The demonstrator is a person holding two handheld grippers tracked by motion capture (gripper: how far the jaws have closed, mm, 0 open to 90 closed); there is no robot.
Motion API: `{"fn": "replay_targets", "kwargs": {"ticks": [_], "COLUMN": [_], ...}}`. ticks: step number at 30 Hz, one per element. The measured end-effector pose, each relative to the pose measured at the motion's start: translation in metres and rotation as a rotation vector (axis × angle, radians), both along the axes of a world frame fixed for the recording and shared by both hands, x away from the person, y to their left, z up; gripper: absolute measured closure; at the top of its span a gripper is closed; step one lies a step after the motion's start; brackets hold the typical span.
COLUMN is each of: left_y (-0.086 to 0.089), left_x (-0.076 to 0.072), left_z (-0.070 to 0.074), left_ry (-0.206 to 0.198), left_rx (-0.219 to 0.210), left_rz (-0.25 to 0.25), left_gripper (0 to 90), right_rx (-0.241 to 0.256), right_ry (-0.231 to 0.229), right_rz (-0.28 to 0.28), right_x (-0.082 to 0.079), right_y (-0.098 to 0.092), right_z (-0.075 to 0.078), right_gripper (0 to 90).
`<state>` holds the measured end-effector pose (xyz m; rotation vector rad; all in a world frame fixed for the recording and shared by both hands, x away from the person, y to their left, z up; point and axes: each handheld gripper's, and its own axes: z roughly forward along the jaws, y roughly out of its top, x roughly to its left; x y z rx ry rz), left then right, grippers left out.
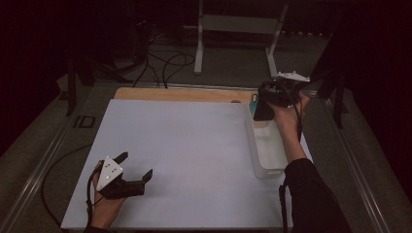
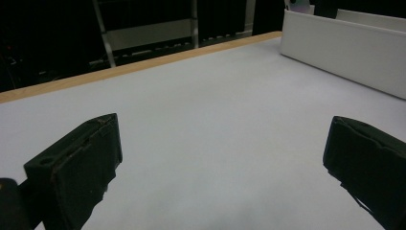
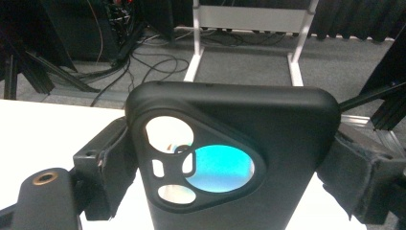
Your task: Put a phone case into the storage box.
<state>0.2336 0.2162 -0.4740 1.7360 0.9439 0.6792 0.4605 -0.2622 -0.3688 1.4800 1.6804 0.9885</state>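
My right gripper (image 1: 268, 99) hangs above the far end of a white bin (image 1: 265, 167), shut on a black phone case (image 1: 263, 110). In the right gripper view the case (image 3: 273, 120) stands upright between the two jaws, with a triangular camera cut-out (image 3: 201, 165) facing the camera. Teal and white show through its holes. A small teal thing (image 1: 253, 98) peeks out at the bin's far corner. My left gripper (image 1: 137, 165) rests low over the white mat (image 1: 184, 136) at the near left. It is open, with nothing between its jaws (image 2: 222, 158).
The bin's long wall (image 2: 344, 52) runs along the mat's right side. A wooden table edge (image 1: 180, 93) borders the mat at the back. Beyond it, on the floor, are a white metal stand (image 1: 238, 24) and loose cables (image 1: 167, 63).
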Motion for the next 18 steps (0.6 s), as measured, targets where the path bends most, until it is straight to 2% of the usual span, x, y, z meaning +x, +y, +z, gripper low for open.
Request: {"fn": "replay_targets", "kwargs": {"ticks": [11, 18], "left_y": [0.0, 0.001], "left_x": [0.0, 0.0], "left_z": [0.0, 0.0], "left_ry": [0.0, -0.001], "left_rx": [-0.002, -0.002], "left_rz": [0.001, 0.002], "left_gripper": [0.1, 0.1], "right_rx": [0.011, -0.005], "right_ry": [0.021, 0.032], "right_rz": [-0.006, -0.011], "right_x": [0.003, 0.007], "right_y": [0.001, 0.004], "right_z": [-0.012, -0.018], "right_gripper": [14.0, 14.0]}}
